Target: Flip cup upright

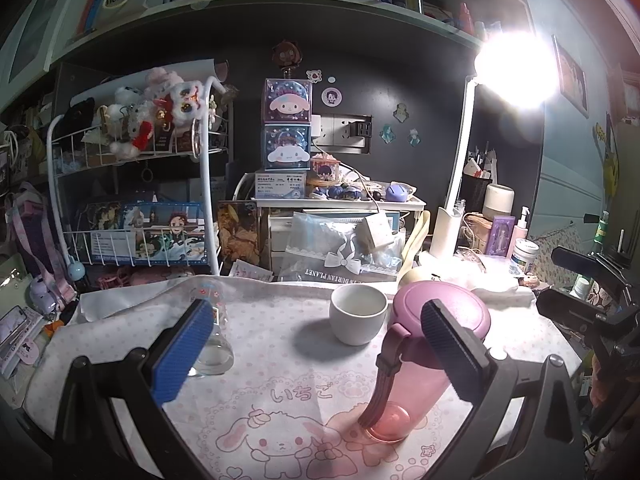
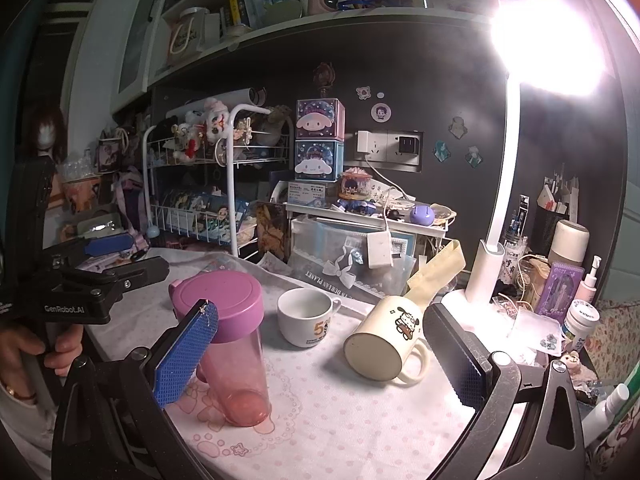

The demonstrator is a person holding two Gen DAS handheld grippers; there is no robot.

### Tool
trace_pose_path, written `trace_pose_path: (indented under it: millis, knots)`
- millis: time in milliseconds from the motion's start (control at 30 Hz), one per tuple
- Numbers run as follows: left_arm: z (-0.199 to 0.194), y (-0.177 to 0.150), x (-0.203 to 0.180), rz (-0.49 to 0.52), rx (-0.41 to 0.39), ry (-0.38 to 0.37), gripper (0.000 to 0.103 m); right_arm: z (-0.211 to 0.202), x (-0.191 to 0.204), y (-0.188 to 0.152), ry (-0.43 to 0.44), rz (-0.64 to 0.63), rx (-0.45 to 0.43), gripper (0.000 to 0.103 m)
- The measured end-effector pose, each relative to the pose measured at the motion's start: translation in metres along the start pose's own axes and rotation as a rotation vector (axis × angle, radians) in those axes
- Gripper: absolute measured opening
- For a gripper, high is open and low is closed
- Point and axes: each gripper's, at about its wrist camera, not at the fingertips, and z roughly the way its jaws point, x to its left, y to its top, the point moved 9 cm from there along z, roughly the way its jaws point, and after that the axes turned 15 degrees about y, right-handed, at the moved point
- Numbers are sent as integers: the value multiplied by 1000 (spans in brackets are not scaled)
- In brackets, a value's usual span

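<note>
A cream mug (image 2: 386, 338) with a cartoon dog lies on its side on the cloth, its flat base toward me and its handle low on the right. My right gripper (image 2: 320, 356) is open and empty, held in front of the mug with the jaws spread wide. A white cup (image 2: 306, 316) stands upright behind it; it also shows in the left wrist view (image 1: 358, 312). A pink bottle (image 2: 232, 340) with a purple lid stands upright at left, and in the left wrist view (image 1: 424, 352). My left gripper (image 1: 316, 350) is open and empty; a small glass flask (image 1: 212, 336) stands behind its left finger.
A patterned cloth (image 2: 340, 420) covers the table. A white desk lamp (image 2: 486, 276) stands right behind the mug. Small bottles and jars (image 2: 580, 320) crowd the right edge. A wire rack (image 2: 216, 184), boxes and a plastic bag (image 2: 344, 264) line the back.
</note>
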Motion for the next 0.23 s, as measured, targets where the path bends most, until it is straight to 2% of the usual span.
trace_pose_path:
  millis: [233]
  knots:
    - [-2, 4, -1, 0, -7, 1, 102, 0, -1, 0, 2, 2, 0, 102]
